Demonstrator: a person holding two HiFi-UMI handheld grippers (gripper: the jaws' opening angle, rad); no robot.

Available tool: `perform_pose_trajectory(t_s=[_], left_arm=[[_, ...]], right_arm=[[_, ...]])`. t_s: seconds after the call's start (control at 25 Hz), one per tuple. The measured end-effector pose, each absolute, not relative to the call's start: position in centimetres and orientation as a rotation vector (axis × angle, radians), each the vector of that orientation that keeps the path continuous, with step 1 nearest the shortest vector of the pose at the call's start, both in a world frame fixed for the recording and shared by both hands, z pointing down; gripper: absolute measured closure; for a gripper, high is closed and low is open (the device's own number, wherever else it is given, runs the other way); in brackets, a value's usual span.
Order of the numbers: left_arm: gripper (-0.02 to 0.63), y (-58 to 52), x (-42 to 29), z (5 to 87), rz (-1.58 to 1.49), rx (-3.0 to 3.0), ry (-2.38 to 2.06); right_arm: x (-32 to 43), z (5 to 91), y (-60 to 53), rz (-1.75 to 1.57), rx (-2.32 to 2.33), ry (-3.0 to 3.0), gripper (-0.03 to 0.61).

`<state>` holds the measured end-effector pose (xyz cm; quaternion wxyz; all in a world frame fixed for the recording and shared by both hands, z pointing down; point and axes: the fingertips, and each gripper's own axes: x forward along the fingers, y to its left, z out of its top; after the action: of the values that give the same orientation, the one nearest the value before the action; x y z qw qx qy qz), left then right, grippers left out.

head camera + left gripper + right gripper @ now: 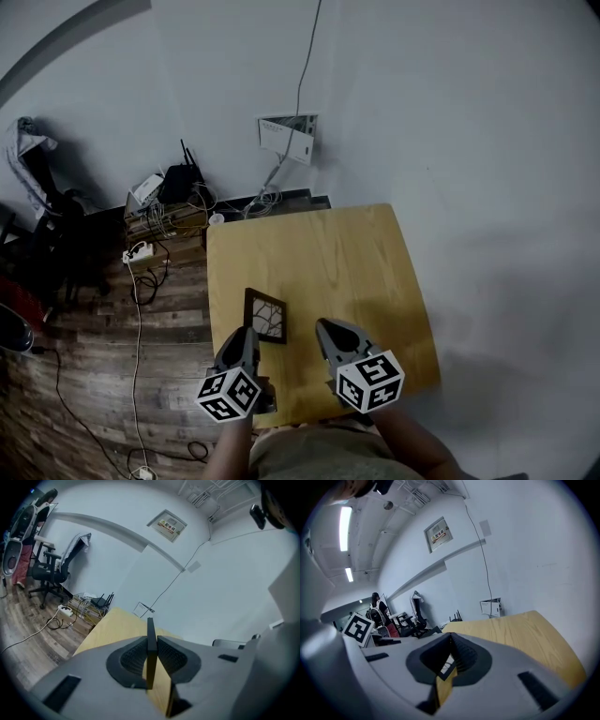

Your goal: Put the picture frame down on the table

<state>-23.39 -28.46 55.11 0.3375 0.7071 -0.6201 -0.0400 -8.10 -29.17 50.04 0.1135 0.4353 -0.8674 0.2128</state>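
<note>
The picture frame (pixel 265 316) is dark, with a white picture of thin branches, and sits over the near left part of the wooden table (pixel 337 253). My left gripper (pixel 246 334) is shut on the frame's near edge. In the left gripper view the frame (pixel 151 644) shows edge-on between the two ribbed pads (pixel 133 658). I cannot tell whether the frame touches the tabletop. To its right, my right gripper (pixel 328 328) hovers over the table, shut with nothing in it. The frame (pixel 446 663) shows in the right gripper view, beyond the closed jaws.
A white wall runs behind and to the right of the table, with a small white box (pixel 289 136) and a cable on it. On the wooden floor to the left are a low shelf with a router (pixel 176 183), a power strip (pixel 139 253) and an office chair (pixel 49 571).
</note>
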Motion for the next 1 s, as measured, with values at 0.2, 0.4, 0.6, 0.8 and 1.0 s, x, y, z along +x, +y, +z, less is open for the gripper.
perform_pose_trajectory(t_s=[0.2,0.4,0.6,0.8,1.0], left_arm=[[0.552,-29.3,-23.6,56.0,-0.104,1.831,-1.614],[0.552,-29.7,-24.0,56.9,-0.093,1.816,-1.597],[0.549,-30.0,-24.6,57.9,-0.059,1.794,-1.606],[0.543,-30.4,-24.8,59.0,-0.034,1.778,-1.614],[0.535,-30.4,-25.2,60.2,-0.006,1.745,-1.625]], right_arm=[[-8.2,50.6,-29.6,0.640,1.279,-2.530,0.578],[-8.4,51.1,-29.6,0.655,1.288,-2.516,0.578],[-8.6,51.7,-29.3,0.666,1.282,-2.506,0.578],[-8.7,52.0,-29.4,0.672,1.278,-2.501,0.578],[-8.9,52.1,-29.2,0.676,1.272,-2.498,0.578]])
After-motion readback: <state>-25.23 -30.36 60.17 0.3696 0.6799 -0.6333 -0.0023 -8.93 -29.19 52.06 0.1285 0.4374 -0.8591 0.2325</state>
